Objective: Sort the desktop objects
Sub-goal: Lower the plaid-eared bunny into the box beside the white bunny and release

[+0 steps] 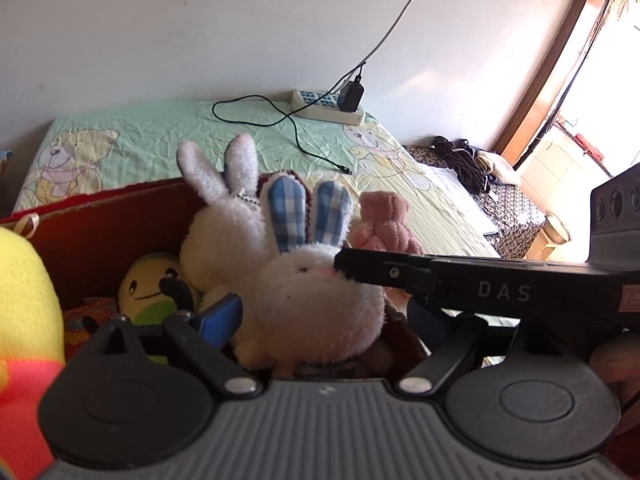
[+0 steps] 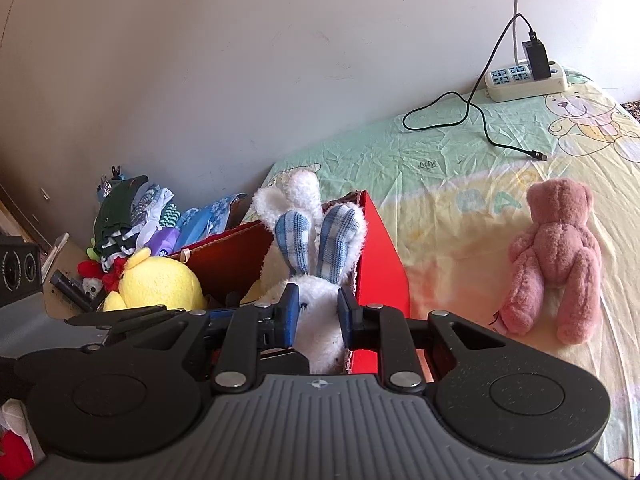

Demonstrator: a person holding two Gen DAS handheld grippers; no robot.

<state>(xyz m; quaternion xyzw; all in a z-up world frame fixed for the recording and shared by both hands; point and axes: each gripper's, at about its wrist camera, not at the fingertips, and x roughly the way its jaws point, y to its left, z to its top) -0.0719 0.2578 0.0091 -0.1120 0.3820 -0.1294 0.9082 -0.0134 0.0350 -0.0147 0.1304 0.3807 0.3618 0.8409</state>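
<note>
My right gripper is clamped on the white rabbit with checked blue ears, holding it over the near corner of the red box. My left gripper sits wide open on either side of that same rabbit, its blue left pad clear of the fur. In the box lie a second white rabbit and a yellow toy. A pink bear sits on the sheet to the right of the box.
</note>
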